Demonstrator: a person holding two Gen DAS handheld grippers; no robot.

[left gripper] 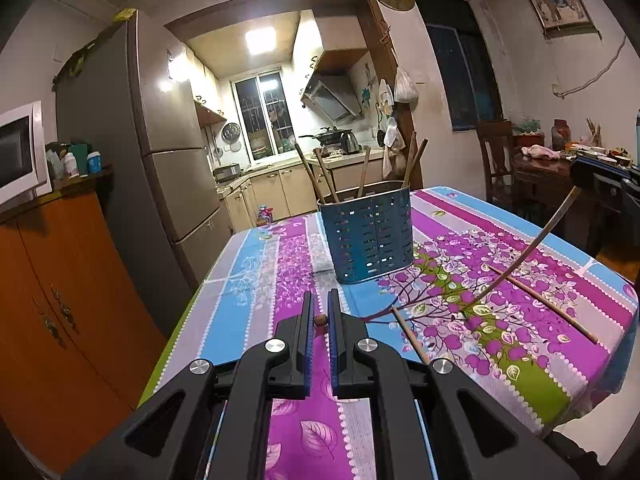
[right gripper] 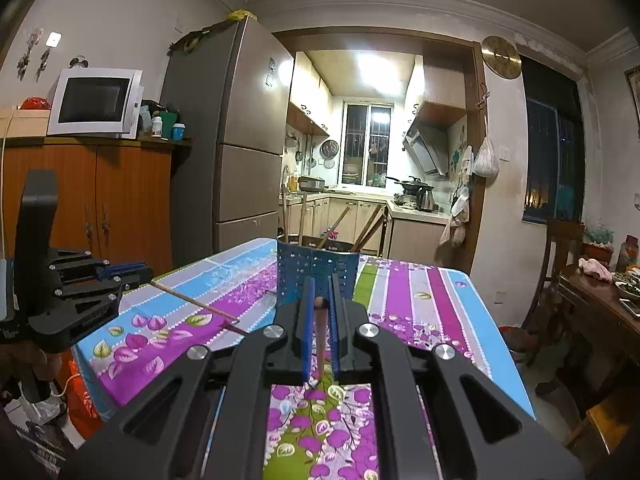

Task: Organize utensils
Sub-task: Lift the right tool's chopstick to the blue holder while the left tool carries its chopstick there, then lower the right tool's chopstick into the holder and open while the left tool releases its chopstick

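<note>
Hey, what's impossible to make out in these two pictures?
- Left wrist view: lower ends of the standing chopsticks, hidden by the holder wall.
- Left wrist view: near end of a loose chopstick, covered by the left gripper.
- Right wrist view: the holder's base, behind the right gripper.
</note>
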